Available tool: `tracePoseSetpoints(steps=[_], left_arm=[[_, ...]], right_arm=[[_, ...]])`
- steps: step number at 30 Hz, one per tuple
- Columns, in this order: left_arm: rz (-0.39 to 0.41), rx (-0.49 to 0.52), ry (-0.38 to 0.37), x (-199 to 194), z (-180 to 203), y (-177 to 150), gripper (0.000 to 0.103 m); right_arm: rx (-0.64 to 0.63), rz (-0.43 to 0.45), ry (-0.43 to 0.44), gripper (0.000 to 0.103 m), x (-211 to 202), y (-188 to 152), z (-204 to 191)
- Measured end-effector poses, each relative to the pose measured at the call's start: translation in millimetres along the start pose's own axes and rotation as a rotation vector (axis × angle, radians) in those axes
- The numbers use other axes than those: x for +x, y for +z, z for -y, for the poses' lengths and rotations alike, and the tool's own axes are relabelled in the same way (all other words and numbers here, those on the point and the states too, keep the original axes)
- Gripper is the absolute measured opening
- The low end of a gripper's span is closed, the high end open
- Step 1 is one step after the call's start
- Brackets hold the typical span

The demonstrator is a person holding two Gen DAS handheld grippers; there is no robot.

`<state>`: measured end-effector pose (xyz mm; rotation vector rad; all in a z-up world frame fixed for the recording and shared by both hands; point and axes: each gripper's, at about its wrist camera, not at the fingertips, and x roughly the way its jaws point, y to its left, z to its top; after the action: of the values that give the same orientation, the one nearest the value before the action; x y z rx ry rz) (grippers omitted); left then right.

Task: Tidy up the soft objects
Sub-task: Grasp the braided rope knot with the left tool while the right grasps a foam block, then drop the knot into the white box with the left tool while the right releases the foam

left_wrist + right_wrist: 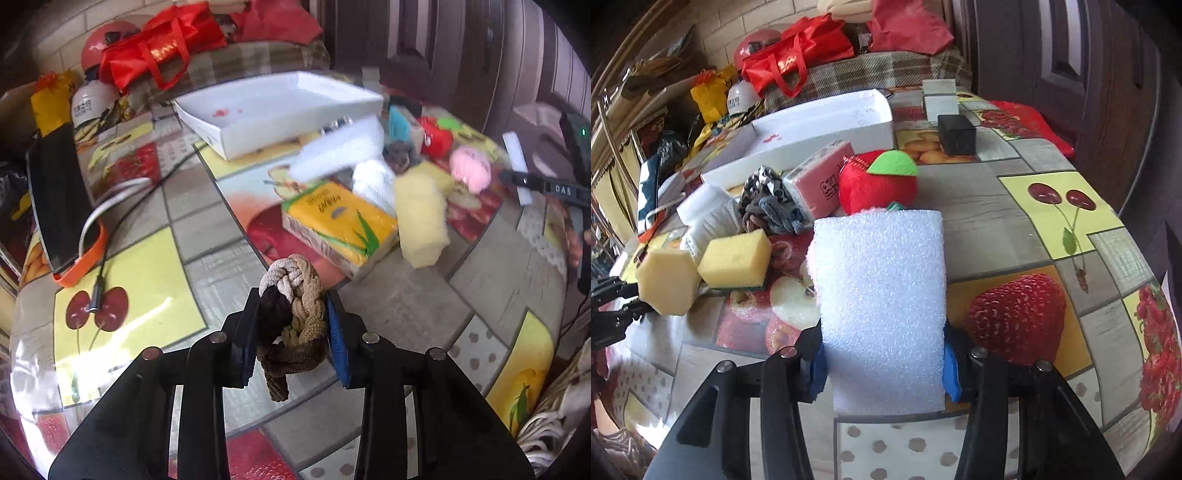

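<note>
**A:** Status on both sides?

**B:** Left hand-held gripper [291,328] is closed on the braided brown-and-cream rope knot toy [291,314], pinched at its middle. It sits low centre of the left view, above the fruit-print worktop [147,258]. Long axis runs along the fingers: cream end points away from the camera, a loose brown tail hangs toward it.

**A:** Right?

**B:** Right hand-held gripper [884,363] is clamped on the white rectangular foam block [881,310] near its lower end, blue pads against both long sides. Block fills the centre of the right view, long axis pointing up-frame toward the shallow white cardboard tray [820,125].

**A:** Why gripped that way?

**B:** My read: a side pinch keeps the soft pieces from folding, and leaves the far end free to go into the tray first. The tray looks like the likely drop spot.

**A:** What's left?

**B:** Cluster mid-left of the right view: yellow sponge block [735,258], yellow hexagonal sponge [666,282], red plush apple with green leaf [879,181], pink wrapped tissue pack [820,181]. All outside the tray.
</note>
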<state>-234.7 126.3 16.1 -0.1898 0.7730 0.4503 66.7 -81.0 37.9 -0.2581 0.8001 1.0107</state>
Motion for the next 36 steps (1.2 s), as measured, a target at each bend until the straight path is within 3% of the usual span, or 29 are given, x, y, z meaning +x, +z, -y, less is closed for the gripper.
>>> tracePoseSetpoints(steps=[4,8,11,15,19,28,32,36], left_arm=[[0.221,-0.134,0.136,-27.3,-23.0,15.8,0.033],[0.301,-0.212,0.263,-10.7,-30.9,34.3,0.033],[0.299,-0.198,0.309,12.9,-28.2,47.0,0.033],[0.4,-0.187,0.353,20.0,-26.2,64.9,0.033],[0.44,-0.185,0.365,32.0,-33.9,82.8,0.033],[0.473,-0.32,0.404,33.4,-70.7,87.8,0.034],[0.468,-0.272,0.419,43.6,-63.3,98.1,0.034],[0.434,-0.232,0.374,63.2,-56.5,115.9,0.034]], right_arm=[[0.049,0.21,0.103,0.049,-39.2,11.3,-2.4],[0.078,0.287,0.166,0.049,-24.1,25.2,-25.5],[0.061,0.321,0.111,0.049,2.4,33.9,-41.9],[0.024,0.329,0.044,0.049,35.3,48.8,-51.4],[-0.052,0.41,-0.024,0.05,48.9,70.0,-56.0],[-0.189,0.428,0.066,0.05,97.3,110.5,-112.7],[-0.176,0.39,0.132,0.049,119.8,124.9,-130.6],[-0.087,0.397,0.072,0.049,129.8,137.3,-107.2]])
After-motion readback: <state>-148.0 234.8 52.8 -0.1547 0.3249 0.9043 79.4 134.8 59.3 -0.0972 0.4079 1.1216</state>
